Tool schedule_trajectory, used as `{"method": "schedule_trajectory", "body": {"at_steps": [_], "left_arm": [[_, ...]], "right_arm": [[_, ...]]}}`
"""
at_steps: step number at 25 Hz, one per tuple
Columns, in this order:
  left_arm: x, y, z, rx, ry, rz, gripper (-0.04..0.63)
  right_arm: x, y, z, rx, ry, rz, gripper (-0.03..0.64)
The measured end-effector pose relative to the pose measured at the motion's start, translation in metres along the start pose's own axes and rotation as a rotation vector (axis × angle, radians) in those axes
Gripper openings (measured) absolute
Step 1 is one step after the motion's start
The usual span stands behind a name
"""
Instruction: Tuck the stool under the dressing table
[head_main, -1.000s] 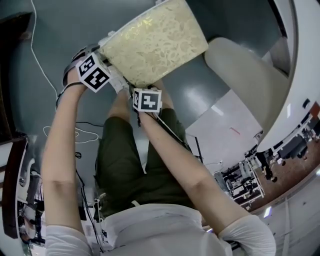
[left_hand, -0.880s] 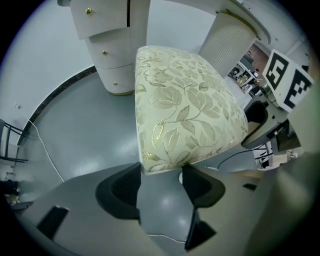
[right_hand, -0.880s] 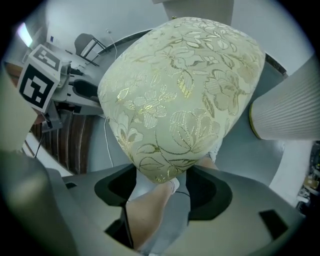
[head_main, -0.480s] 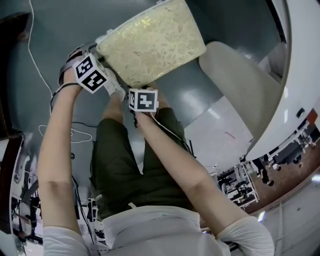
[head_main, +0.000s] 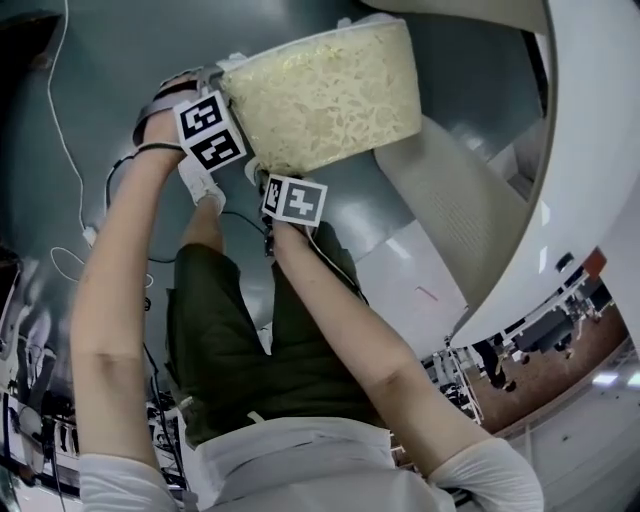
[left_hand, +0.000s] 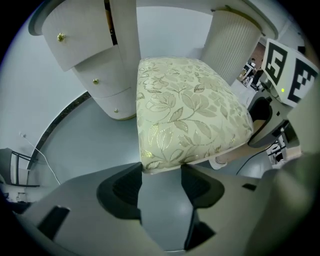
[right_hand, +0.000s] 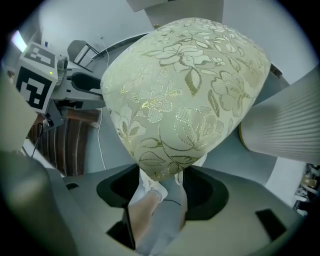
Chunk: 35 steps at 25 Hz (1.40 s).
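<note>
The stool's cream, leaf-patterned seat (head_main: 330, 100) is at the top of the head view, its far side beneath the white dressing table's top (head_main: 590, 120). My left gripper (head_main: 228, 88) is shut on the seat's left near corner (left_hand: 190, 110); its jaws (left_hand: 161, 172) clamp the edge. My right gripper (head_main: 285, 172) is shut on the nearest corner of the seat (right_hand: 185, 85), the padding pinched between its jaws (right_hand: 160, 180). The stool's legs are hidden. A drawer unit with gold knobs (left_hand: 85, 40) and a ribbed pedestal (left_hand: 232, 40) flank the seat.
The ribbed pedestal (head_main: 450, 210) stands close to the stool's right side. White and black cables (head_main: 60, 120) lie on the grey floor at the left. My own leg and white shoe (right_hand: 150, 200) are below the right gripper. Dark wooden furniture (right_hand: 65, 145) stands behind.
Both grippers and the stool have moved together toward the dressing table. The seat now reaches under the table top, and the ribbed pedestal is much nearer its right side.
</note>
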<state>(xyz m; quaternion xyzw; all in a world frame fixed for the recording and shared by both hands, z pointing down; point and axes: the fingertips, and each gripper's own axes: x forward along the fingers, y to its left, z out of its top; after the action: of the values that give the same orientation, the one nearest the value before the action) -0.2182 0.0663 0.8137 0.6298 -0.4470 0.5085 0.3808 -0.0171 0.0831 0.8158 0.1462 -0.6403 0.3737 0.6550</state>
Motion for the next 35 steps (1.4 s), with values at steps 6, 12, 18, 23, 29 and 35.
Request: {"method": "schedule_trajectory", "body": {"at_steps": [6,12,18,23,29,35], "left_arm": [[0.011,0.013,0.051,0.012,-0.027,0.022,0.236],[0.020,0.034,0.117,0.017,-0.050,0.036,0.232],[0.018,0.036,0.121,0.031,-0.094,0.033,0.229],[0.018,0.038,0.126,0.057,-0.134,0.008,0.229],[0.014,0.041,0.124,0.076,-0.149,-0.014,0.229],[0.013,0.041,0.125,0.067,-0.144,-0.050,0.224]], "right_arm": [[-0.011,-0.035,0.029,0.033,-0.022,-0.020,0.282],[-0.031,-0.079,0.072,0.066,-0.048,-0.035,0.293],[-0.031,-0.077,0.074,0.113,-0.093,-0.105,0.284],[-0.031,-0.079,0.077,0.141,-0.123,-0.154,0.287],[-0.034,-0.074,0.078,0.152,-0.151,-0.209,0.285],[-0.032,-0.073,0.078,0.185,-0.164,-0.253,0.290]]}}
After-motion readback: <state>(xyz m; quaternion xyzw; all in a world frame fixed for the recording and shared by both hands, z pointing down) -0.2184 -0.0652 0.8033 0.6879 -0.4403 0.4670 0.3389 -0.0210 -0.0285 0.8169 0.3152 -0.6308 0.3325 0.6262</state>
